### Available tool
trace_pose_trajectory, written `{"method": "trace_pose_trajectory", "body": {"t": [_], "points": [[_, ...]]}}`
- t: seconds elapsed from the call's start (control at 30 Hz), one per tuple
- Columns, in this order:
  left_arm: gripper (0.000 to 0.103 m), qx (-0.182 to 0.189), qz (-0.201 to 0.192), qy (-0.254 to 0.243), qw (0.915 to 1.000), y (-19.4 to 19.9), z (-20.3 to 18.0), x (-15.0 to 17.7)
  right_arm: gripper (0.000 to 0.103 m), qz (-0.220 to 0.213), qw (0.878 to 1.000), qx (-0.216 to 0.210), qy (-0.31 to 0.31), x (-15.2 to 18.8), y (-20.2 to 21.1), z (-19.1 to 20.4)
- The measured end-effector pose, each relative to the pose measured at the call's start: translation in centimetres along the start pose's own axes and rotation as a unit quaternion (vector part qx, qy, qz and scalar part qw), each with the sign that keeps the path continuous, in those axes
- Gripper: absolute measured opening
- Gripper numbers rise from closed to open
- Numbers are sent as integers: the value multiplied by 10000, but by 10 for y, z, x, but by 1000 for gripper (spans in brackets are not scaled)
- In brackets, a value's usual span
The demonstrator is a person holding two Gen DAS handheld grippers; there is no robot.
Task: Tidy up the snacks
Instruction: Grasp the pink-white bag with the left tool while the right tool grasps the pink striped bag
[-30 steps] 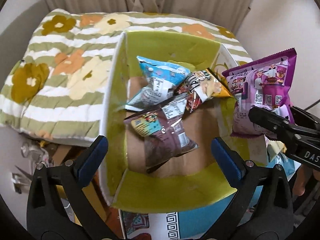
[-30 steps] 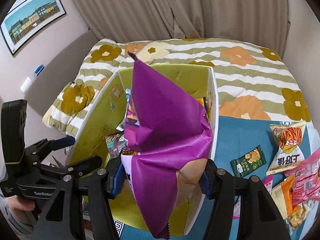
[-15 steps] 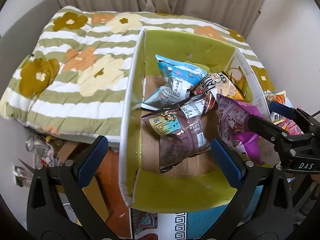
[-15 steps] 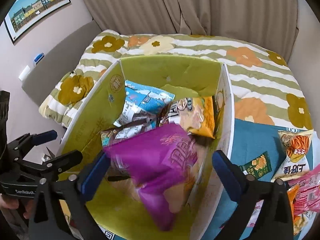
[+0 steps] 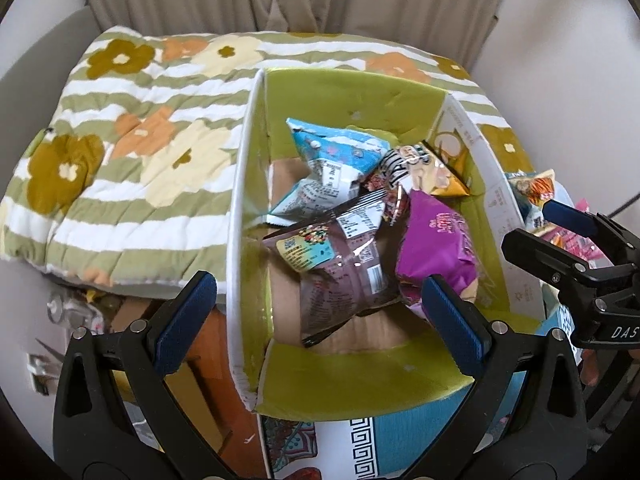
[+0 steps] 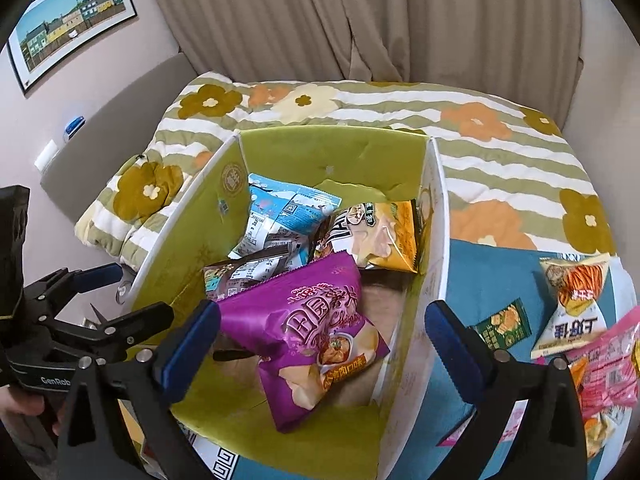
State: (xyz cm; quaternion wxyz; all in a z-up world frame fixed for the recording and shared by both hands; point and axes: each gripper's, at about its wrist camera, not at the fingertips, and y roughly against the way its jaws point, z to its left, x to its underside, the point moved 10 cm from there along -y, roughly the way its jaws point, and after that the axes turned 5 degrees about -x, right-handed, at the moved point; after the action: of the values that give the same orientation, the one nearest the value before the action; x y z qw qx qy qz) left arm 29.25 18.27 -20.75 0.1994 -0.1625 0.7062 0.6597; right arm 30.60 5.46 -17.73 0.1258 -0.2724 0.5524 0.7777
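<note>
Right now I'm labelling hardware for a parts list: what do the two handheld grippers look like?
Both are black plastic clamp-style frames with silver rivets and two long fingers faced with blue ribbed pads. The left gripper carries white "GenRob" lettering on its body, seen from the right wrist view. The right gripper shows white "DAS" lettering, seen from the left wrist view. No cables or sleeves are visible.

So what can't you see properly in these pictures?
- Brown bag, right wrist view: mostly hidden under the purple bag and blue bag.
- Pink packet, right wrist view: cut off by the picture's edge.
- Box floor, both views: mostly covered by bags.
</note>
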Motion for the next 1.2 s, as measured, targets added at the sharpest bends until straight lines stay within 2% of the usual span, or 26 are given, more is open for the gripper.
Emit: {"method": "trace_pose_trajectory", "body": {"t": [0.23, 0.43, 0.67, 0.77, 0.93, 1.03, 1.2], "points": [[102, 124, -233, -134, 9996, 21, -16, -9, 102, -282, 9991, 273, -139, -1, 28, -6], [102, 263, -437, -291, 9983, 42, -58, -9, 102, -688, 9963, 399, -339, 2, 70, -33], [102, 425, -667, -252, 9965, 66, -136, 2, 102, -1115, 9904, 627, -533, 24, 133, -88], [102, 508, -683, -259, 9960, 71, -181, 10, 102, -1272, 9867, 845, -551, 38, 164, -119], [102, 593, -667, -228, 9958, 70, -243, 28, 102, -1510, 9823, 966, -542, 53, 212, -166], [102, 617, -507, -80, 9968, 61, -267, 41, 102, -1549, 9810, 1026, -549, 64, 231, -194], [102, 553, -337, 245, 9976, 53, -291, 56, 102, -1472, 9840, 800, -606, 87, 241, -226]]}}
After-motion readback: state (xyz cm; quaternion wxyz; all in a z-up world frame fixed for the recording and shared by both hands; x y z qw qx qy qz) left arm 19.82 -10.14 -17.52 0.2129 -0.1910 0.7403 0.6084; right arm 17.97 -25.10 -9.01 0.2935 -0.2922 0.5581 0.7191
